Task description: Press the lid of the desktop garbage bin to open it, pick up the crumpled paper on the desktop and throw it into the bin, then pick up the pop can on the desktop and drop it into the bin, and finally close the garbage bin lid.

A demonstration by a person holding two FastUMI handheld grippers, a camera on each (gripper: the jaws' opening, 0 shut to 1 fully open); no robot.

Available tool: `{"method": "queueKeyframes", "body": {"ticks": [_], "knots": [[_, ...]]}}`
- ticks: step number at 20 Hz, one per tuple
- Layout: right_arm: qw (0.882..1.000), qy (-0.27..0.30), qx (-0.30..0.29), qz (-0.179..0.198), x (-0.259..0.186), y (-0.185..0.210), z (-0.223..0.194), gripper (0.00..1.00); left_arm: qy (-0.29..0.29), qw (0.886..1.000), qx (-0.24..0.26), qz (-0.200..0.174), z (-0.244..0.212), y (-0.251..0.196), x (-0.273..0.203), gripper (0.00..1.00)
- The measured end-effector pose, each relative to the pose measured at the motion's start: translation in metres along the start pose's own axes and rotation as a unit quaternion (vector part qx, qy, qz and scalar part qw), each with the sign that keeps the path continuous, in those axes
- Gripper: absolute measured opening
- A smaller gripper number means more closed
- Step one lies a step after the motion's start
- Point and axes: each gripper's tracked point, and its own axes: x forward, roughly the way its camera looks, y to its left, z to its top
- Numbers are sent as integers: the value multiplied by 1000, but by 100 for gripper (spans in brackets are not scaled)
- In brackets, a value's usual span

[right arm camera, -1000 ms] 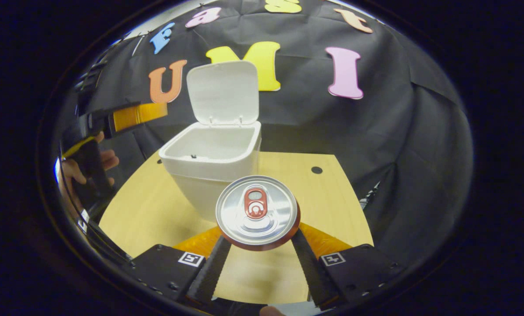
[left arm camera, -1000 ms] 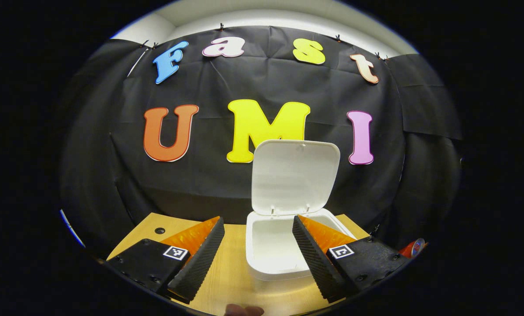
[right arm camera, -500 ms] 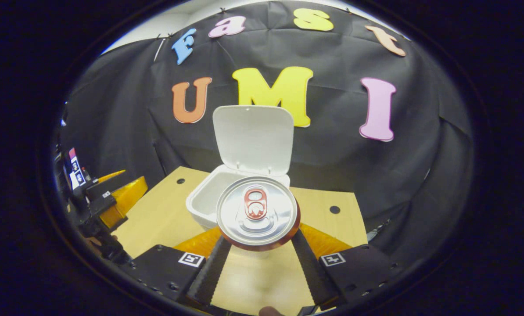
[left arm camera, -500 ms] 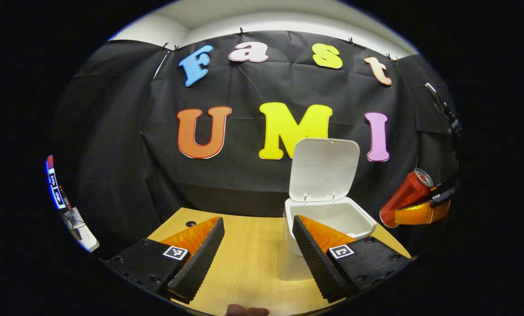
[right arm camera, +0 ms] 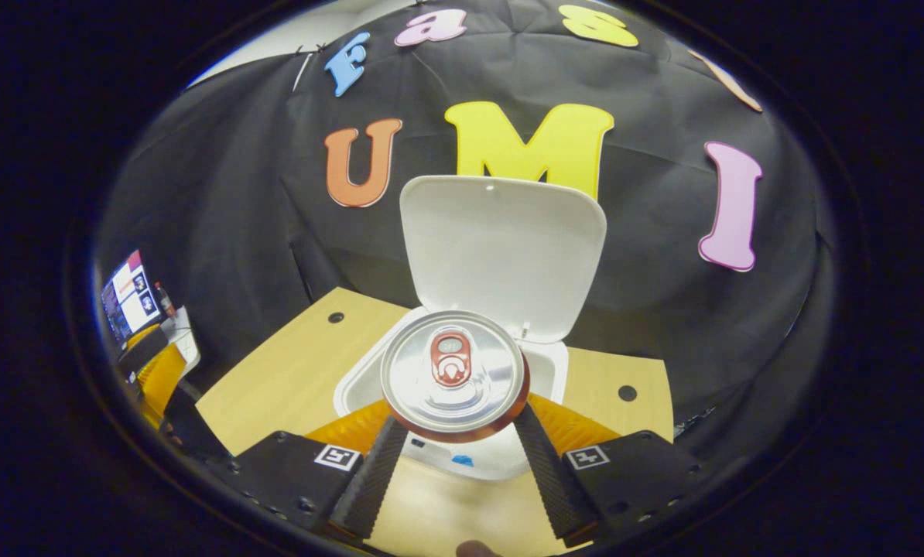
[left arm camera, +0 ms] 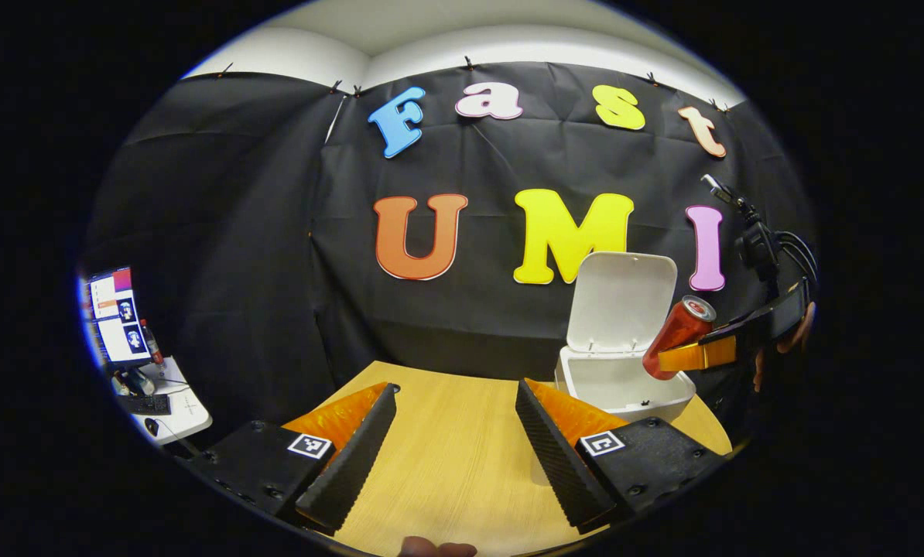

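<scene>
The right tool is gripping the pop can from both sides, hanging right over the open garbage bin. Its lid is standing up at 12 o'clock, wooden surface underneath.

Pop can showing brushed metal top, silvery and glossy, catching light; side wall looking glossy painted metal in left gripper view. Garbage bin behind can showing smooth white plastic, faintly satin; raised lid looking matt (fine grain on inner face). Table under bin showing pale wood-grain finish, smooth, low sheen. Booth wall behind bin looking matt creased cloth. Fingers gripping can showing ribbed, rubbery-looking faces.
</scene>
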Motion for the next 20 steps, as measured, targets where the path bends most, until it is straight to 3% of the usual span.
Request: {"method": "queueKeyframes", "body": {"ticks": [5,15,20], "knots": [[1000,20,1,0,17,1,-5,81,9,1000,-15,20,-7,10,-7,100],[999,31,9,-4,31,3,-7,81,12,1000,3,11,-8,-2,-10,100],[1000,23,10,-18,36,-4,-2,90,14,1000,5,12,-10,-2,-11,100]]}}
